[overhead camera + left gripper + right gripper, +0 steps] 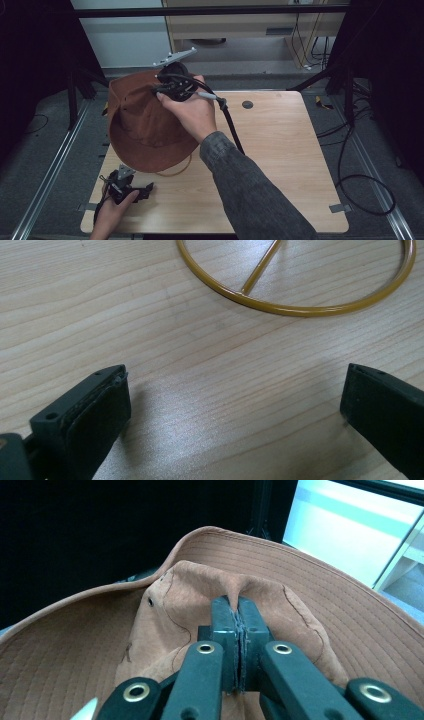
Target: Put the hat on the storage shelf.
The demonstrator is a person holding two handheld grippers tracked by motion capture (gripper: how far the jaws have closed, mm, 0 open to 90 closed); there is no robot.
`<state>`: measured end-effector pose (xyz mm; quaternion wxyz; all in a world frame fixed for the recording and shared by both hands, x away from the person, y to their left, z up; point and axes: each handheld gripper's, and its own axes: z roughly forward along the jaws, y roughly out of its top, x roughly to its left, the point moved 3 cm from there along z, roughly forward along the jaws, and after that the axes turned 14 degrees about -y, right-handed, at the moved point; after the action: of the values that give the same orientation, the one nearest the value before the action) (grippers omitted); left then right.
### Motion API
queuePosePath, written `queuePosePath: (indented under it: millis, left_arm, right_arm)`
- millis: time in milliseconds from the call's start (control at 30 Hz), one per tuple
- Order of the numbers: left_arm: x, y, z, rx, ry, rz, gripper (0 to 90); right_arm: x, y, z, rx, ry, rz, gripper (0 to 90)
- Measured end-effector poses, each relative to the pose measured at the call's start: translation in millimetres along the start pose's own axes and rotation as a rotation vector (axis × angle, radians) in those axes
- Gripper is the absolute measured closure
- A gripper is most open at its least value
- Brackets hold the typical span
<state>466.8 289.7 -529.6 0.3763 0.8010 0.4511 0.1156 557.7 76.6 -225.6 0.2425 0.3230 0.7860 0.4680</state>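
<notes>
A brown wide-brimmed hat [142,125] hangs tilted above the left part of the wooden table [280,150]. My right gripper [172,82] holds it from the far side; in the right gripper view the jaws are shut on a pinched fold of the hat's crown [235,592], with the brim [350,610] curving around. A yellow wire ring with a rod [295,305] lies on the table, and its edge peeks out under the hat [175,172]. My left gripper [145,191] rests near the table's front left, open over bare wood [235,405], short of the ring.
A round black grommet [247,104] sits in the table's far middle. Metal rails [50,170] run along both sides of the table. Cables [365,185] loop on the floor at the right. A black frame bar [210,11] crosses the back.
</notes>
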Motion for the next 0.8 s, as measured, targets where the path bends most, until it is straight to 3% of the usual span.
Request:
queuePosePath:
  millis: [400, 800]
  left_arm:
    - [0.0, 0.0, -0.1, 0.001, 0.000, 0.000, 0.0]
    - [-0.1, 0.0, 0.2, -0.001, 0.001, -0.001, 0.0]
  right_arm:
    - [6.3, -6.4, 12.7, 0.071, -0.001, -0.023, 85.8]
    - [8.7, -6.1, 13.2, 0.077, 0.003, -0.020, 77.5]
